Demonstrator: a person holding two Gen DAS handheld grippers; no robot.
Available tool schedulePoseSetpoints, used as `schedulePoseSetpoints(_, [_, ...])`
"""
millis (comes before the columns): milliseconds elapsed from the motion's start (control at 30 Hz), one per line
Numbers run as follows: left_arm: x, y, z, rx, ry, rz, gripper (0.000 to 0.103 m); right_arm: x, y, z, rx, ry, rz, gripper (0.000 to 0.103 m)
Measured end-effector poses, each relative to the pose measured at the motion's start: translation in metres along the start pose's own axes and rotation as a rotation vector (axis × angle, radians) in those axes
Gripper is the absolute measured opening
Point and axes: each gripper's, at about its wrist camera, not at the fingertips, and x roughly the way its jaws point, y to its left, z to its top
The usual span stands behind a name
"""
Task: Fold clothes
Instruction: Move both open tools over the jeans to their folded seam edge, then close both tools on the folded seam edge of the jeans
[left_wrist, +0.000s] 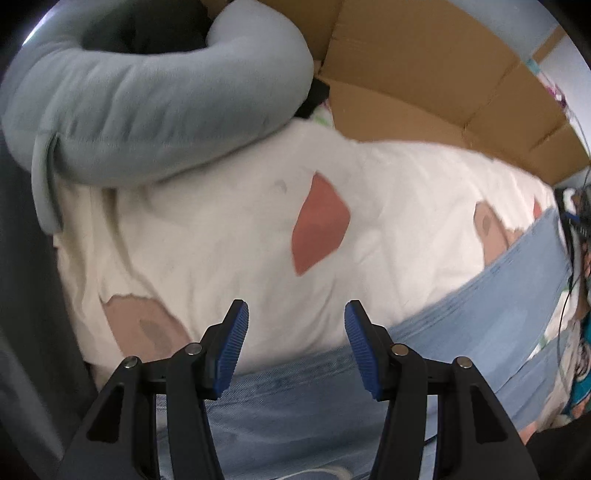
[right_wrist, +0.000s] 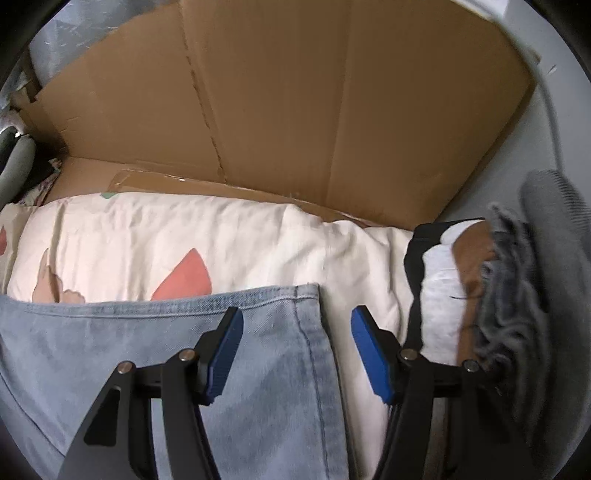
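Light blue jeans (left_wrist: 480, 310) lie flat on a cream bedcover (left_wrist: 221, 240) printed with pink and brown shapes. In the left wrist view my left gripper (left_wrist: 296, 310) hangs open just over the far edge of the jeans, with nothing between its blue pads (left_wrist: 231, 347). The right wrist view shows a stitched corner of the jeans (right_wrist: 110, 350) on the same bedcover (right_wrist: 184, 229). My right gripper (right_wrist: 297, 314) stands open above that corner; its left finger is over the denim and its right finger is over the cover. Neither gripper holds anything.
A grey-blue curved cushion (left_wrist: 147, 110) lies on the cover at the far left. Flattened brown cardboard (right_wrist: 295, 110) stands behind the bed. At the right sits a pile of clothes (right_wrist: 443, 288) beside a grey knit garment (right_wrist: 517, 314). Dark cables (left_wrist: 576, 258) hang at the right edge.
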Motion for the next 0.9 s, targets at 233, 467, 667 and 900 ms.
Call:
schedulePoseSetpoints(233, [0.006,0.008,-0.024,0.191,0.123,0.07,0.055,0.02,0.003,0.0,-0.025,0.047,-0.012,0.059])
schedulePoseSetpoints(467, [0.006,0.024,-0.03,0.284,0.189,0.105,0.055,0.034,-0.001,-0.004,-0.021,0.086,-0.018,0.059])
schedulePoseSetpoints(667, [0.024,0.041,-0.039,0.302,0.287,0.132,0.055,0.042,0.001,-0.003,-0.038,0.091,0.0,0.059])
schedulePoseSetpoints(900, [0.039,0.03,-0.048,0.341,0.298,0.104,0.055,0.05,0.004,-0.004,-0.064,0.108,0.001,0.06])
